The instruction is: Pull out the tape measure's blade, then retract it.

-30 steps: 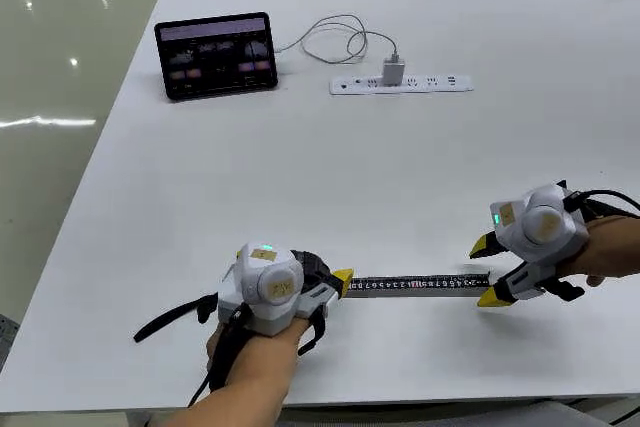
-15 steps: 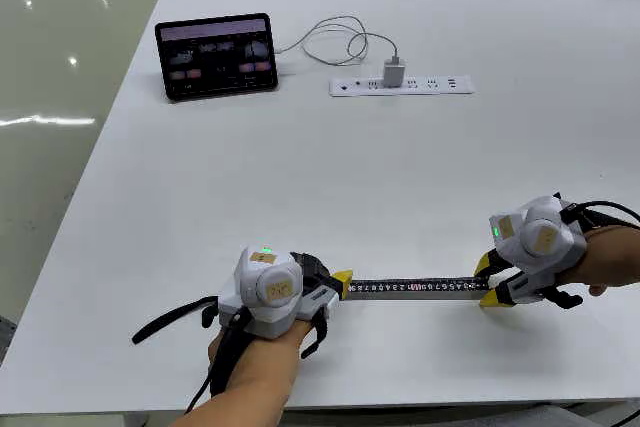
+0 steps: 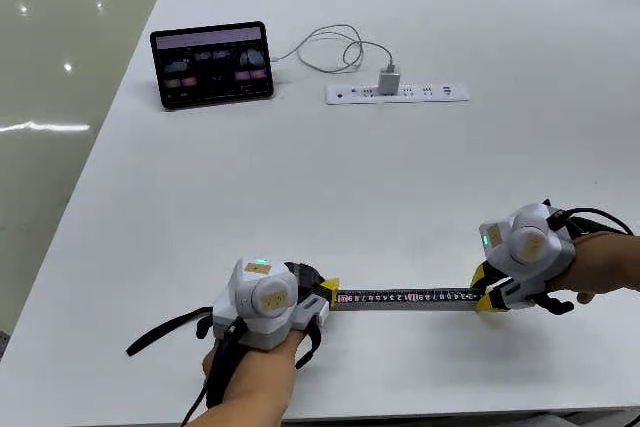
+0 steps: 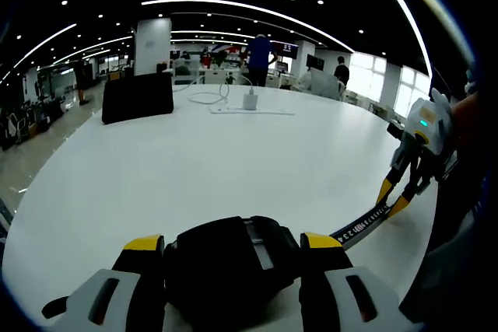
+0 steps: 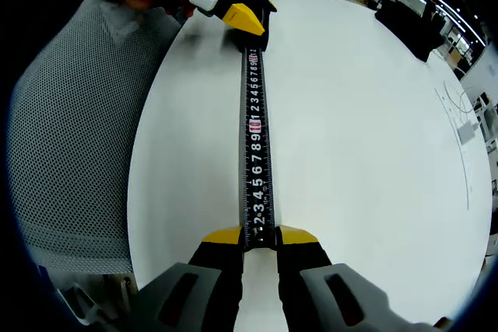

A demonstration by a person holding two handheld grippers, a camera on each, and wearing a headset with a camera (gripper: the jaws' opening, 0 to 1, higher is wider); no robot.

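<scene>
1. The left gripper (image 4: 232, 243) clamps the black tape measure case (image 4: 233, 270), which sits squarely between the yellow-tipped left fingers (image 4: 143, 243), low over the white worktop (image 3: 400, 177).
2. The blade (image 5: 256, 130) runs straight out from the case, along the worktop's near edge.
3. The right gripper (image 5: 257, 235) has its right fingers (image 5: 222, 236) pinched narrow on the blade's end.

Tape blade (image 5: 256, 161): white scale numerals 2 to 9, red-marked 10, then 1 to 9 again. Tablet (image 3: 212, 64) screen text too small.
</scene>
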